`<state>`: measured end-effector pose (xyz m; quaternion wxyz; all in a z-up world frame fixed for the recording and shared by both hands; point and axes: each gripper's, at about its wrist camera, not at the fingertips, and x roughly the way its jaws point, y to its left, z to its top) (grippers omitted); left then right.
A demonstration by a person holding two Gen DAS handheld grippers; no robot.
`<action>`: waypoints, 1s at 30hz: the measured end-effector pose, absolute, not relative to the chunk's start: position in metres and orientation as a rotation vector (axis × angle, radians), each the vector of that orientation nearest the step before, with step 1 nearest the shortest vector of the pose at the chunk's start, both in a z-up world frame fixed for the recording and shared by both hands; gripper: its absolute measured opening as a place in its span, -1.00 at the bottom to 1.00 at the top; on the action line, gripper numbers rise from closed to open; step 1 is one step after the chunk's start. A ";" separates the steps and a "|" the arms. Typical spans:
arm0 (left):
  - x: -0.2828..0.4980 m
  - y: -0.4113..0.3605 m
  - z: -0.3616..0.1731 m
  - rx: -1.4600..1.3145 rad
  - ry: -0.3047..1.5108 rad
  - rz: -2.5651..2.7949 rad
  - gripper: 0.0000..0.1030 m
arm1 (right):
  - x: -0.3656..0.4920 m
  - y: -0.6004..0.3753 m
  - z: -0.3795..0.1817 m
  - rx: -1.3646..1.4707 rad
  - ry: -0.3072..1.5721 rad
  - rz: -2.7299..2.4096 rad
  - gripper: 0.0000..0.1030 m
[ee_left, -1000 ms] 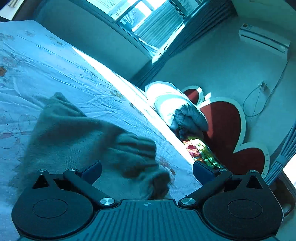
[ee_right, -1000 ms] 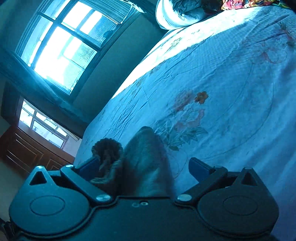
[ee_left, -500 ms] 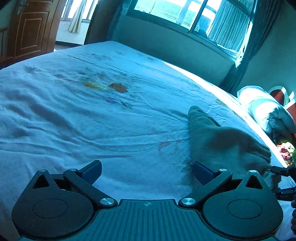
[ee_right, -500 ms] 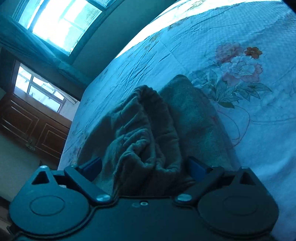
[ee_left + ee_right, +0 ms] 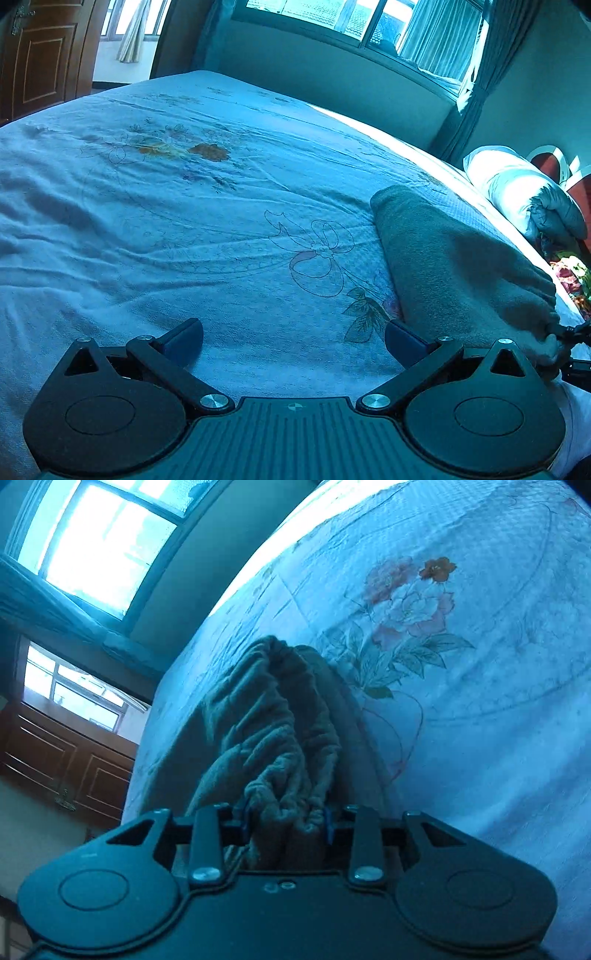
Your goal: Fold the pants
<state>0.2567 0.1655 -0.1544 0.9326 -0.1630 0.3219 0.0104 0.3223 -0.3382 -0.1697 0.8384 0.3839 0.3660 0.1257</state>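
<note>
Grey fleece pants lie folded on the blue flowered bedsheet, at the right in the left wrist view. My left gripper is open and empty, low over the sheet just left of the pants. My right gripper is shut on the bunched elastic waistband of the pants. Its tip shows at the right edge of the left wrist view, at the near end of the pants.
A pillow and a red heart-shaped headboard are at the far right. A window with curtains runs behind the bed. A wooden door stands at the far left.
My right gripper has shut on the waistband; it was open before. My left gripper has swung left off the pants and now faces bare sheet.
</note>
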 end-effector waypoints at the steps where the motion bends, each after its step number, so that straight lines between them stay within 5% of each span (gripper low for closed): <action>1: 0.256 0.164 -0.153 -0.334 0.654 0.021 1.00 | 0.320 -0.338 -0.163 0.782 0.764 0.255 -0.30; 5: 0.258 0.158 -0.141 -0.324 0.607 0.046 1.00 | 0.298 -0.348 -0.126 0.620 0.581 0.143 -0.22; 14: 0.340 0.102 -0.102 -0.161 0.610 0.040 1.00 | 0.351 -0.273 -0.078 0.191 0.552 0.304 -0.09; 22: 0.418 0.063 -0.116 -0.044 0.710 0.050 1.00 | 0.403 -0.242 -0.104 -0.062 0.725 0.276 -0.09; 24: 0.427 0.062 -0.127 -0.047 0.748 0.048 1.00 | 0.412 -0.246 -0.120 -0.107 0.773 0.248 0.15; 30: 0.429 0.064 -0.129 -0.058 0.750 0.025 1.00 | 0.403 -0.254 -0.105 -0.042 0.705 0.264 0.17</action>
